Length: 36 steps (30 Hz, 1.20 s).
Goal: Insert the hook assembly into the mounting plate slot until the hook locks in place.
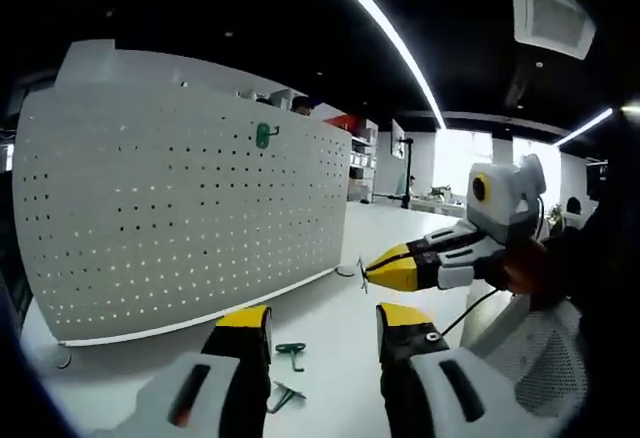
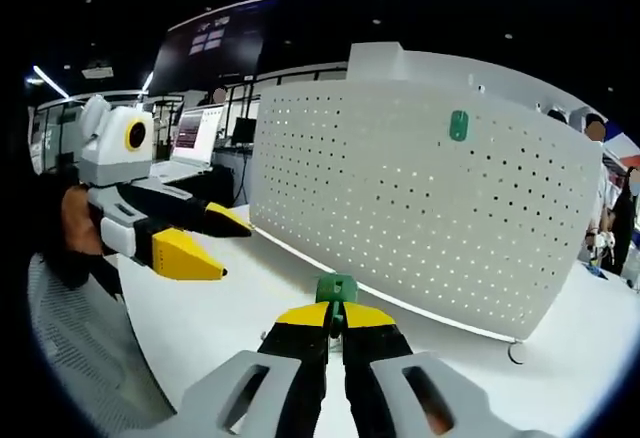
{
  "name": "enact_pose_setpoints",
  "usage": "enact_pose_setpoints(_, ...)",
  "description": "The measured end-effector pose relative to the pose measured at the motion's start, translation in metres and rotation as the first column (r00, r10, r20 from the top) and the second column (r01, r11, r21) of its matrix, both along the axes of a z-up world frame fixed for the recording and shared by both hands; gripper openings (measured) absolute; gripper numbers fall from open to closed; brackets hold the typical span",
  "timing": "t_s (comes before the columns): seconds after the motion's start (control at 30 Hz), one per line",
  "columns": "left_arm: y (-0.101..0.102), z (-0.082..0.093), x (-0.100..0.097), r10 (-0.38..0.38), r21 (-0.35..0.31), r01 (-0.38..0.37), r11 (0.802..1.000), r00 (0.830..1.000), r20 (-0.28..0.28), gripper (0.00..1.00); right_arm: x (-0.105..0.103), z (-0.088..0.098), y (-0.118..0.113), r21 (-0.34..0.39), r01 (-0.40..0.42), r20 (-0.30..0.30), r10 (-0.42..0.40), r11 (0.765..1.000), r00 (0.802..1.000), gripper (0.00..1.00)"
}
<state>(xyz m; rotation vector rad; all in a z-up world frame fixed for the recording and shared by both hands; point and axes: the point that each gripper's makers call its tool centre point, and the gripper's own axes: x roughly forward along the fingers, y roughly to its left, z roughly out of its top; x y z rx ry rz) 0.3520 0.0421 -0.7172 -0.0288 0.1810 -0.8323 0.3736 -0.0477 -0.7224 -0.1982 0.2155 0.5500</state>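
A white pegboard mounting plate (image 1: 180, 218) stands upright on the white table (image 1: 330, 308), with one green hook (image 1: 262, 135) hung near its top. My left gripper (image 1: 325, 320) is open above the table; two loose green hooks (image 1: 291, 354) lie between its jaws. My right gripper (image 1: 378, 268) comes in from the right, shut, with a thin hook end at its tip. In the right gripper view the right gripper (image 2: 336, 314) is shut on a green hook assembly (image 2: 336, 288), short of the pegboard (image 2: 420, 198) and its hung hook (image 2: 459, 125). The left gripper (image 2: 228, 246) hovers open at the left.
A person's hand (image 2: 75, 223) holds the left gripper, with a mesh-patterned sleeve (image 2: 80, 338) below it. Monitors (image 2: 215, 128) stand behind the board's left end, and people (image 2: 610, 218) stand at the far right. A small ring-shaped foot (image 2: 515, 352) sits under the board's edge.
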Motion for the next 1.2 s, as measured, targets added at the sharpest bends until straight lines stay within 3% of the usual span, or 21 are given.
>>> enact_pose_setpoints(0.13,0.002,0.002,0.002,0.007,-0.012,-0.007,1.000,1.000,0.001,0.43,0.015,0.020,-0.012,0.011,0.043,0.042,-0.043,0.999,0.998,0.01)
enact_pose_setpoints(0.37,0.002,0.004,0.001,0.005,-0.015,-0.004,1.000,1.000,0.011,0.43,0.058,0.078,-0.036,0.033,0.121,0.160,-0.125,0.992,0.979,0.01)
enact_pose_setpoints(0.63,0.009,0.010,0.003,0.023,-0.018,-0.023,1.000,0.999,0.028,0.43,0.090,0.119,-0.054,0.069,0.177,0.230,-0.188,0.982,0.955,0.01)
enact_pose_setpoints(0.97,0.034,0.027,0.003,0.062,-0.002,-0.062,0.998,0.996,0.067,0.42,0.122,0.148,-0.068,0.111,0.222,0.276,-0.244,0.969,0.929,0.01)
enact_pose_setpoints(1.2,0.043,0.024,-0.001,0.083,-0.005,-0.083,0.997,0.995,0.061,0.42,0.144,0.160,-0.071,0.134,0.243,0.287,-0.273,0.961,0.918,0.01)
